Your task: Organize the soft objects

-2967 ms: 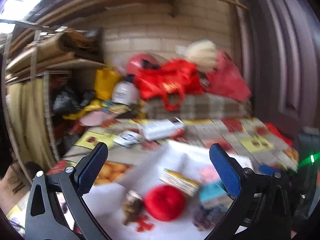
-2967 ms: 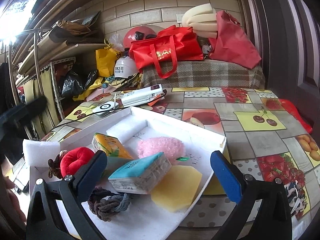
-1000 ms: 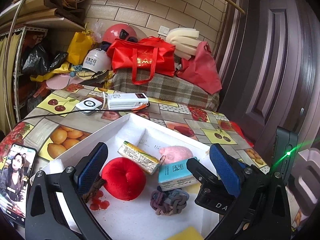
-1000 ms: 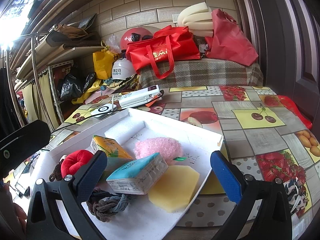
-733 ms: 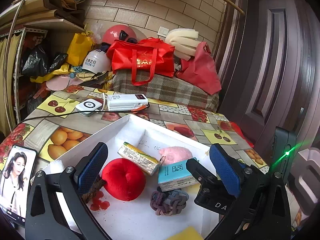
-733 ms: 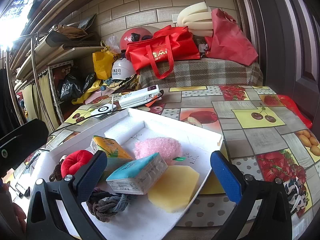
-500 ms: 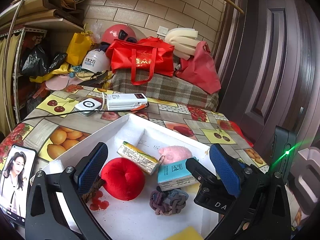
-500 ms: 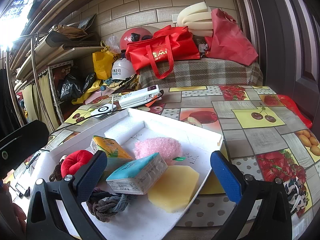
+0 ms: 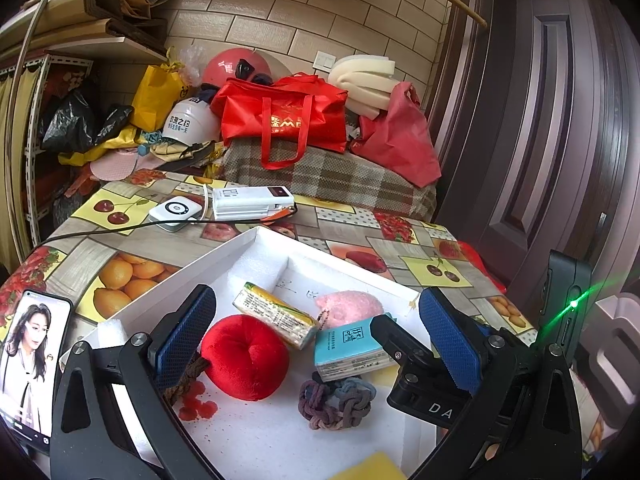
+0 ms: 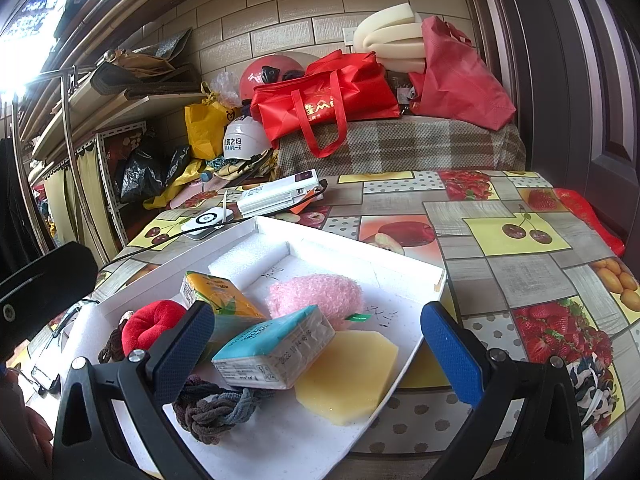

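Note:
A white foam tray (image 9: 168, 276) (image 10: 360, 252) on the fruit-patterned table holds a red plush ball (image 9: 245, 356) (image 10: 152, 326), a yellow-green tissue pack (image 9: 276, 314) (image 10: 218, 294), a pink fluffy pad (image 9: 348, 304) (image 10: 316, 294), a teal tissue pack (image 9: 348, 346) (image 10: 276, 346), a braided hair tie (image 9: 336, 400) (image 10: 216, 408) and a yellow sponge (image 10: 348, 374). My left gripper (image 9: 316, 338) is open and empty just above the red ball and teal pack. My right gripper (image 10: 316, 350) is open and empty, low over the tray's near corner, around the teal pack. The right gripper's body shows in the left wrist view (image 9: 424, 376).
A phone (image 9: 28, 364) lies at the left table edge. A power bank (image 9: 252, 200) and a white charger (image 9: 175, 210) with a cable lie behind the tray. Red bags (image 9: 284, 120), helmets and foam sit on a plaid-covered bench. A dark door (image 9: 560, 120) is at the right.
Three seconds ago the left gripper was moving and blurred; it has settled over the tray. In the last second almost nothing has moved.

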### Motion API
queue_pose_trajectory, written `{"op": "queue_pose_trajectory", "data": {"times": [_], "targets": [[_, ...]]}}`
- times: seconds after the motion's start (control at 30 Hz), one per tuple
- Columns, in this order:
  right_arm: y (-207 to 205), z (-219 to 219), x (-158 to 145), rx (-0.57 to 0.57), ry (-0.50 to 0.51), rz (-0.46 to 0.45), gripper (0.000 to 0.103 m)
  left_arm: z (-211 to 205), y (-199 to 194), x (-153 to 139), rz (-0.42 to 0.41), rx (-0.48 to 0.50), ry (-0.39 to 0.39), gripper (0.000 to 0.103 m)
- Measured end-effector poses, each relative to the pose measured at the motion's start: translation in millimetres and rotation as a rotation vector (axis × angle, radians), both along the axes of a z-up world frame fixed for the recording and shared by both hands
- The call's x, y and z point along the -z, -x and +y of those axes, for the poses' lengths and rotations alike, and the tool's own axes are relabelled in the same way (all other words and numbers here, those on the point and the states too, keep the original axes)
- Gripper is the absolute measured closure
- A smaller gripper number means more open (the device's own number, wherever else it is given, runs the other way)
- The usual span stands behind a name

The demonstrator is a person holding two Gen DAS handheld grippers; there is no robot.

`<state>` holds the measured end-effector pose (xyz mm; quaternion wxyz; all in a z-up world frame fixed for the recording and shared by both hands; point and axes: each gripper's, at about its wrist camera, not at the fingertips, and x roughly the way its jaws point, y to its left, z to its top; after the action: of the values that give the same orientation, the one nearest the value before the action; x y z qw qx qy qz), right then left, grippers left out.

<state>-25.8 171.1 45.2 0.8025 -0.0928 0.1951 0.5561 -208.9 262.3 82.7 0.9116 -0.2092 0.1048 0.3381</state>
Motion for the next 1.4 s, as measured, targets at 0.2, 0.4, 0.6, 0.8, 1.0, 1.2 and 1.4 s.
{"op": "queue_pose_trajectory", "data": {"times": [0.2, 0.4, 0.6, 0.8, 1.0, 1.2, 1.4], "targets": [[0, 0, 0, 0.000, 0.000, 0.001, 0.000, 0, 0, 0, 0.000, 0.001, 0.000, 0.000], [-1, 0, 0, 0.000, -0.001, 0.001, 0.000, 0, 0, 0, 0.000, 0.000, -0.001, 0.000], [-1, 0, 0, 0.000, -0.001, 0.002, 0.000, -1, -1, 0, 0.000, -0.001, -0.001, 0.000], [-1, 0, 0, -0.001, -0.002, 0.002, 0.000, -1, -1, 0, 0.000, -0.001, -0.002, 0.000], [-1, 0, 0, -0.001, -0.002, 0.003, 0.000, -1, -1, 1, -0.001, -0.001, -0.001, 0.000], [-2, 0, 1, -0.001, -0.004, 0.005, 0.000, -2, -2, -2, -0.005, -0.001, -0.005, 0.000], [2, -11, -3, 0.005, -0.063, -0.015, 0.000, -2, 2, -7, -0.035, -0.009, -0.018, 0.000]]}}
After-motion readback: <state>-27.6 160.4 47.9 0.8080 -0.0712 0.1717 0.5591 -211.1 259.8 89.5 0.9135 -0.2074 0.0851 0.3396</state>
